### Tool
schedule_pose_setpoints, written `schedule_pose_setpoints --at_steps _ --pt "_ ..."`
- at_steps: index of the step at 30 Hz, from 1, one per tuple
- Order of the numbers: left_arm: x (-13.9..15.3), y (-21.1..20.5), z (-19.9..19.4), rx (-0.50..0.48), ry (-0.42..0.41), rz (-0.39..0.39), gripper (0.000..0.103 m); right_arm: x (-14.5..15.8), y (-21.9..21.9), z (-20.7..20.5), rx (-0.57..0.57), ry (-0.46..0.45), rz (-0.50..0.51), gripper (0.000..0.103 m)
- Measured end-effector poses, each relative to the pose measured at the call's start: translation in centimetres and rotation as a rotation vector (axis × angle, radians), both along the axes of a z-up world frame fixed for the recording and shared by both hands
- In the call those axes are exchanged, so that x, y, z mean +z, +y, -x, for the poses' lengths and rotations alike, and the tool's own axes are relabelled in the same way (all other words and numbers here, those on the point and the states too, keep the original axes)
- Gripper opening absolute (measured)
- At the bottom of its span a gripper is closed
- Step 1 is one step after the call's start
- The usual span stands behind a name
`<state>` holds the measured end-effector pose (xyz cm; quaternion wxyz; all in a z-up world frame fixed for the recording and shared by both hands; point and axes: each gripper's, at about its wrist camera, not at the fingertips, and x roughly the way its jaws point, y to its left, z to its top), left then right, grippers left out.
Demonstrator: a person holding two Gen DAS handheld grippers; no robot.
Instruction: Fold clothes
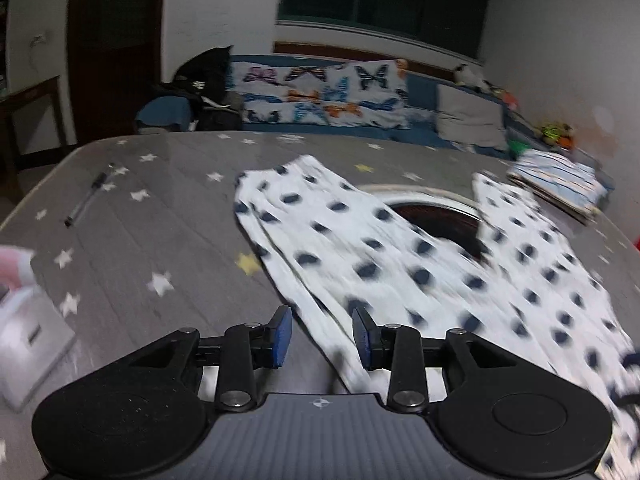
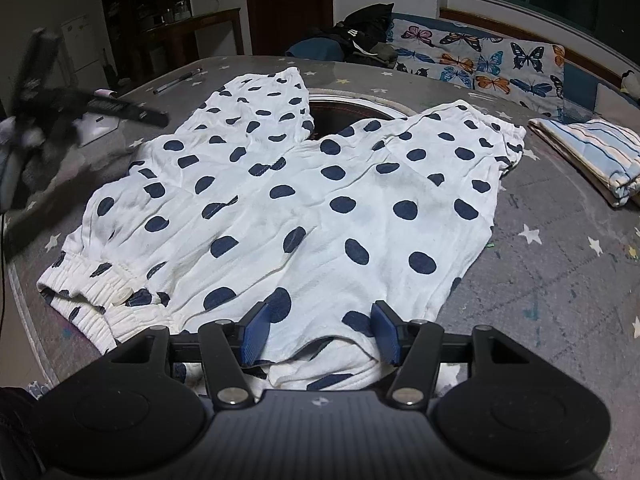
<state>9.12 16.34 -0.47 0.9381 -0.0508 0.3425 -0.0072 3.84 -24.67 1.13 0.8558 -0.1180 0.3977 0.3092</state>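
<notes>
Polka-dot trousers (image 2: 304, 200), white with dark blue spots, lie spread flat on the grey star-patterned counter (image 2: 560, 280), their two legs pointing away from me and parting over a round dark opening (image 2: 348, 110) in the counter top. The elastic waistband (image 2: 92, 284) lies at the near edge. My right hand-held gripper (image 2: 320, 332) hovers at that waistband with its blue pads (image 2: 254, 334) spread apart, fabric lying between them but not pinched. My left hand-held gripper (image 1: 320, 338) is also released, its pads wide, poised over the outer edge of one trouser leg; the left view is blurred. A folded blue-striped cloth (image 2: 592, 156) rests on the counter to the far right, apart from the trousers. A pen (image 1: 86, 200) lies on the far left. Beyond the counter stands a sofa with a butterfly-print cover (image 2: 480, 60).
</notes>
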Motion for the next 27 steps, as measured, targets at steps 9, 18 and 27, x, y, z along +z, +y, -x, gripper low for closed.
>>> schedule_pose_setpoints --at_steps 9,18,27 --pt "-0.3 2.2 -9.5 0.111 -0.004 -0.083 0.036 0.0 -0.1 -0.3 0.007 0.011 -0.006 0.058" --pt "-2.2 2.9 -15.2 0.122 0.029 -0.144 0.012 0.0 -0.2 -0.6 0.018 0.021 -0.008 0.058" --pt "-3.3 2.2 -16.9 0.139 -0.005 -0.293 0.005 0.0 -0.3 -0.8 0.025 0.026 -0.012 0.058"
